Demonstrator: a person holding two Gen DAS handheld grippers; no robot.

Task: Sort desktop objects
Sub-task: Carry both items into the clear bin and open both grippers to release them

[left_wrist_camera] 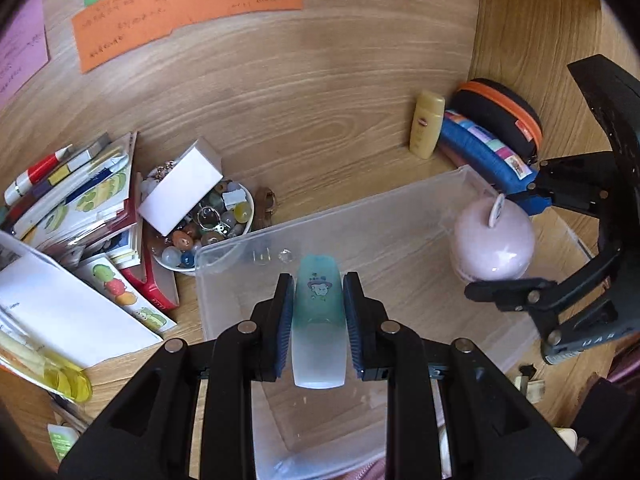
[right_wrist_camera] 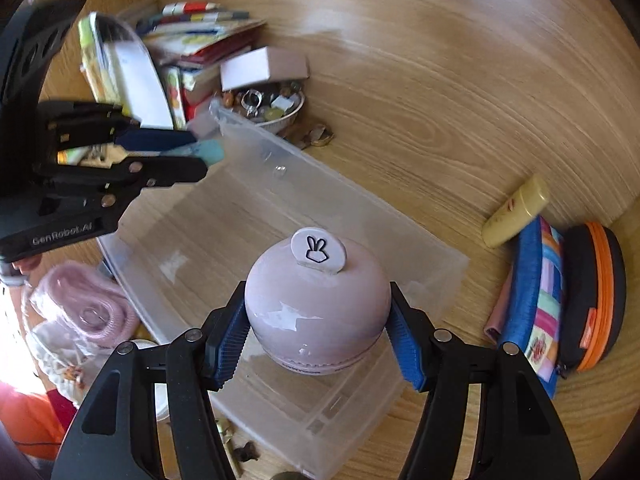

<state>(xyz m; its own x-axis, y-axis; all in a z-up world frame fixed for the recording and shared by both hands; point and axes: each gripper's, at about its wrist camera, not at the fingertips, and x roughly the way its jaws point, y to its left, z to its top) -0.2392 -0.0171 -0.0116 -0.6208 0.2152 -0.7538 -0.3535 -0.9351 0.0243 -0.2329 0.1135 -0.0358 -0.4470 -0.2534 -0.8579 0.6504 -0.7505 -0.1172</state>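
Left gripper (left_wrist_camera: 319, 312) clamping teal-white bottle (left_wrist_camera: 319, 320), holding it over clear plastic bin (left_wrist_camera: 224, 280). Right gripper (right_wrist_camera: 318, 320) squeezing pink round jar (right_wrist_camera: 318, 304) between 2 blue pads, hovering above same bin. Bead bowl (left_wrist_camera: 208, 232) sitting just beside bin.

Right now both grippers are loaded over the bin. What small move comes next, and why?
Probably lower the right gripper a little and open it. It is shut on the pink ball, which hangs over the open clear bin. The left gripper is shut on the teal bottle over the bin's other end, so it can wait its turn.
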